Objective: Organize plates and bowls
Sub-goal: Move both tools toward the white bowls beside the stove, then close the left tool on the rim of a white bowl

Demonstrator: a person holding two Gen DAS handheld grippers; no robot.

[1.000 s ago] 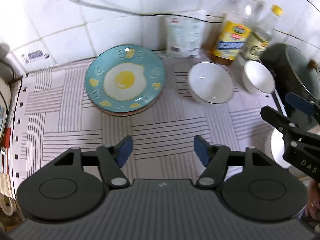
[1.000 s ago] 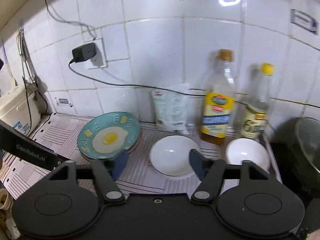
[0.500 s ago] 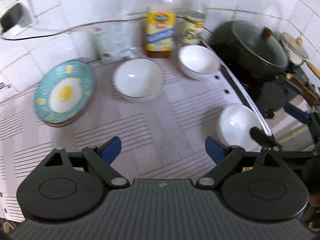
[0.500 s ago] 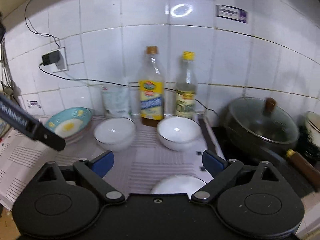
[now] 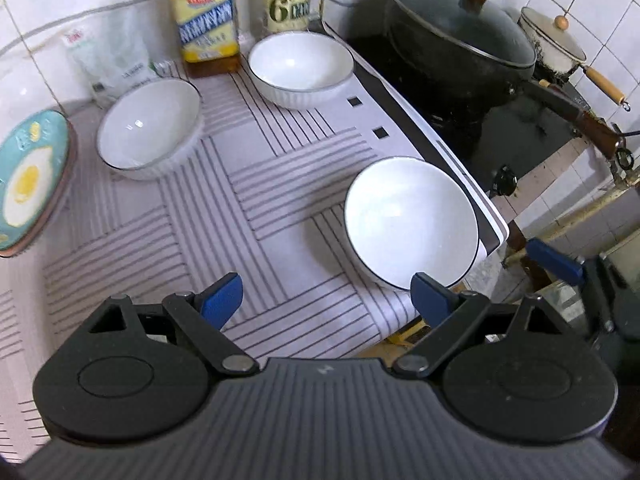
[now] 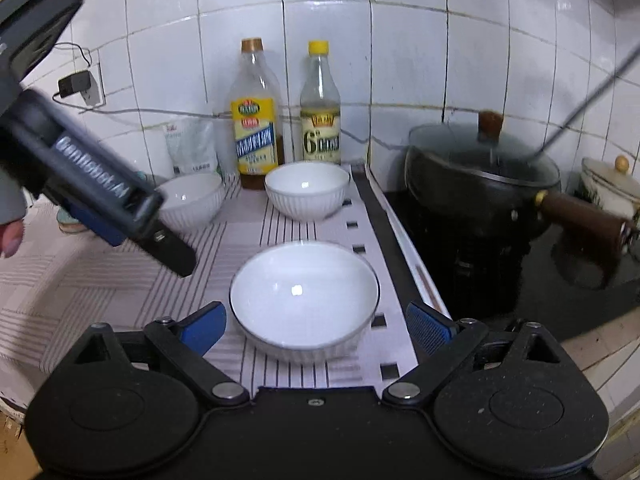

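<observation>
A large "6" heads the label of the yellow-capped bottle (image 6: 320,120); other labels are unreadable

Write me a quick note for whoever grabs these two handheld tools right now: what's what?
Left tool: open, empty, over the striped mat.
Right tool: open, empty, fingers either side of the near white bowl, not touching.
Two more white bowls sit by the bottles; the egg-pattern plate lies far left.
Done: nothing stacked yet.
Left: probably gather the three bowls together, then sort the plate.
</observation>
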